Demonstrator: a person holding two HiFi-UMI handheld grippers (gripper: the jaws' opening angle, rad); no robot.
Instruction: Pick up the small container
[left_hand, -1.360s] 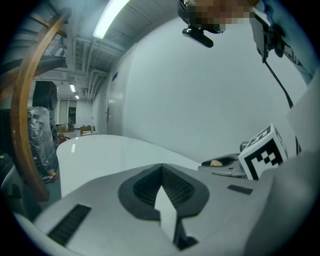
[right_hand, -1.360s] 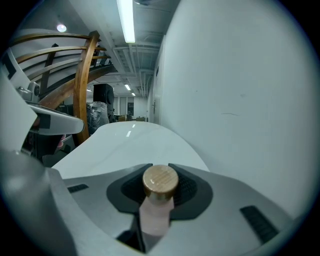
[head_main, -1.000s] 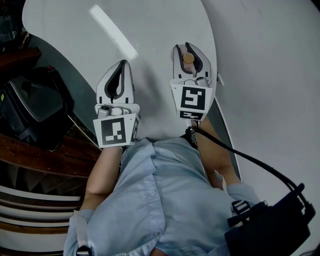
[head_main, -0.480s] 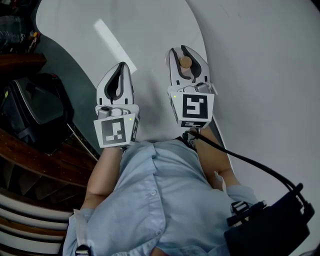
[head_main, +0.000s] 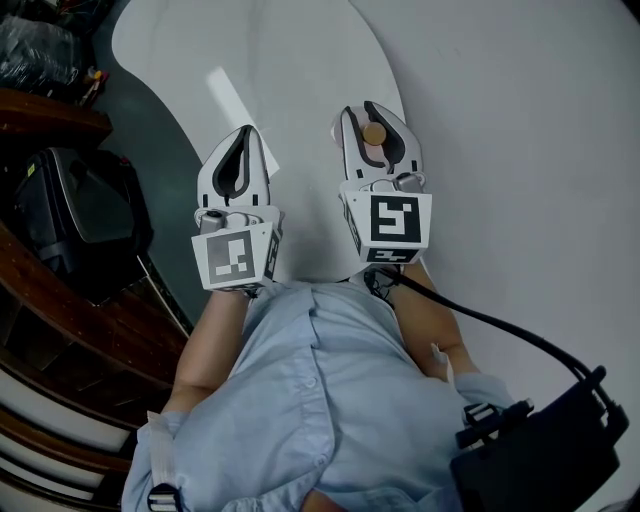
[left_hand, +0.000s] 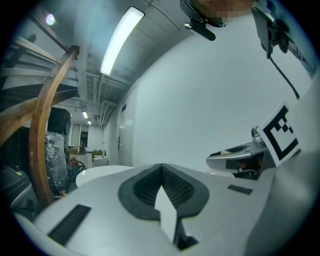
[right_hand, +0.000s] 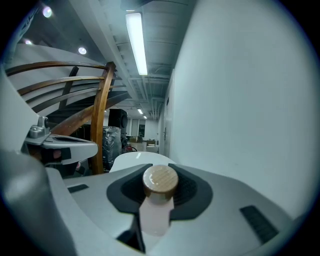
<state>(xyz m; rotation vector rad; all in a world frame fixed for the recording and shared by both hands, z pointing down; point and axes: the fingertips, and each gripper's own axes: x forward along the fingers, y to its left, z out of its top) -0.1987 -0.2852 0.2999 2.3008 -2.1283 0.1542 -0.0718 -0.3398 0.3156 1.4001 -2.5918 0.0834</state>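
The right gripper (head_main: 368, 112) is clamped on the small container (right_hand: 156, 212). Its two jaws press on the pale, see-through body from both sides, and the round wooden lid (right_hand: 160, 181) sits at the end nearer the jaw tips. The container is lifted and touches nothing but the jaws. From the head view it shows against the near edge of the white table (head_main: 290, 60). The left gripper (head_main: 243, 140) is held just beside the right one, apart from it and at about the same height. Its jaws are closed tip to tip with nothing between them. Both grippers are held out in front of the person's light blue shirt (head_main: 320, 400). A black cable (head_main: 480, 320) runs from the right gripper down to a black bag (head_main: 540, 460).
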